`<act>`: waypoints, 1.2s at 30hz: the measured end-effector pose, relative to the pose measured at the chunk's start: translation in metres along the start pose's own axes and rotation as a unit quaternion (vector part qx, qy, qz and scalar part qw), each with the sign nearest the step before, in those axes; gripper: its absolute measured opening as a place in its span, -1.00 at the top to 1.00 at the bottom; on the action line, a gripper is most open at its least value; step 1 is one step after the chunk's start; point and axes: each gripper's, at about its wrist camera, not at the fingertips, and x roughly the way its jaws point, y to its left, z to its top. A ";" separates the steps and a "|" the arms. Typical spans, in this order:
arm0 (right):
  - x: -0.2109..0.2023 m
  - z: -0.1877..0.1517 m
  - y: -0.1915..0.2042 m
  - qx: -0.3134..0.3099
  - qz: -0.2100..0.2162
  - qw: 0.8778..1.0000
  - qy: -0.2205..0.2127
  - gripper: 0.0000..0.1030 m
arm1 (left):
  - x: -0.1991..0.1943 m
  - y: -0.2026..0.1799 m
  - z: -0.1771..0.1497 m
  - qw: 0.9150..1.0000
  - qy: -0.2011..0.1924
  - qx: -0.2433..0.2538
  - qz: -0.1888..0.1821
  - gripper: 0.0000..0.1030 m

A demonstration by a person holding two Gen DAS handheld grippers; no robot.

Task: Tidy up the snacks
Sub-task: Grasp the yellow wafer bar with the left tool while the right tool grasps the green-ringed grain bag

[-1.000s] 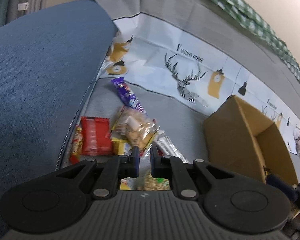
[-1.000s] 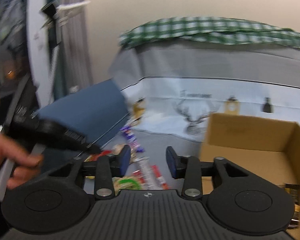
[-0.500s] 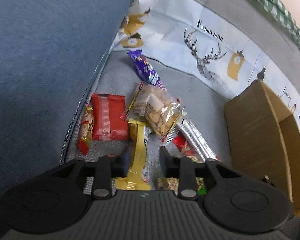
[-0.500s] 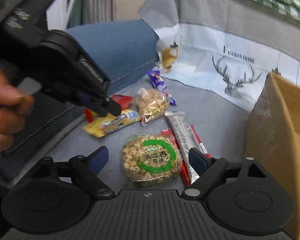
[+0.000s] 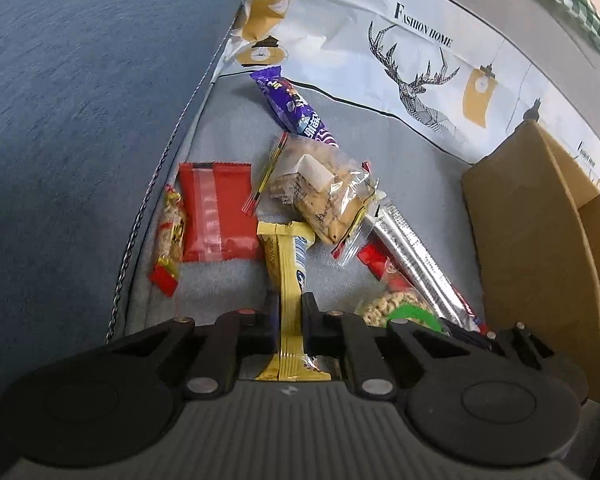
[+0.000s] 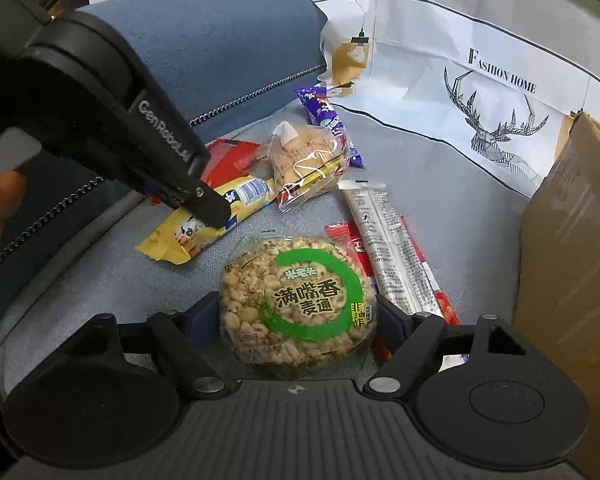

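Note:
Snacks lie on a grey sofa seat. My left gripper [image 5: 290,300] is shut on a yellow snack bar [image 5: 286,276], which also shows in the right wrist view [image 6: 220,208] under the left gripper's fingers [image 6: 208,204]. My right gripper [image 6: 296,312] is open, its jaws on either side of a round puffed-wheat cake with a green label [image 6: 296,300], not clearly squeezing it. Nearby lie a clear biscuit pack [image 5: 320,192], a purple bar [image 5: 292,104], a red pack [image 5: 216,212], a small peanut pack [image 5: 170,236] and a silver stick [image 6: 384,248].
A brown cardboard box [image 5: 540,248] stands at the right, also in the right wrist view [image 6: 572,264]. A blue sofa arm [image 5: 80,100] rises at the left. A deer-print cloth [image 5: 420,60] covers the sofa back.
Both grippers have dropped closer to the seat. The left jaws have closed onto the yellow bar. The right jaws have come down around the round cake.

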 end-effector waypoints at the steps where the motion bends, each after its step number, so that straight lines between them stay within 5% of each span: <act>1: -0.004 -0.001 0.000 0.001 0.003 1.000 -0.001 -0.56 | -0.002 0.001 -0.002 1.000 0.002 -0.004 -0.006 0.78; 9: -0.044 -0.019 0.014 0.000 0.002 1.000 0.019 -0.56 | -0.004 -0.021 -0.019 0.998 0.044 0.037 -0.018 0.78; 16: -0.066 -0.041 0.016 0.054 -0.006 0.997 0.062 -0.57 | -0.013 -0.023 -0.031 0.999 0.050 0.020 -0.006 0.75; 21: -0.064 -0.047 0.012 0.071 -0.004 0.995 0.070 -0.57 | -0.002 -0.007 -0.026 0.997 0.071 -0.027 0.001 0.70; 36: -0.050 -0.046 0.013 0.058 0.001 0.995 0.084 -0.65 | 0.008 -0.016 -0.026 0.997 0.080 -0.003 0.010 0.60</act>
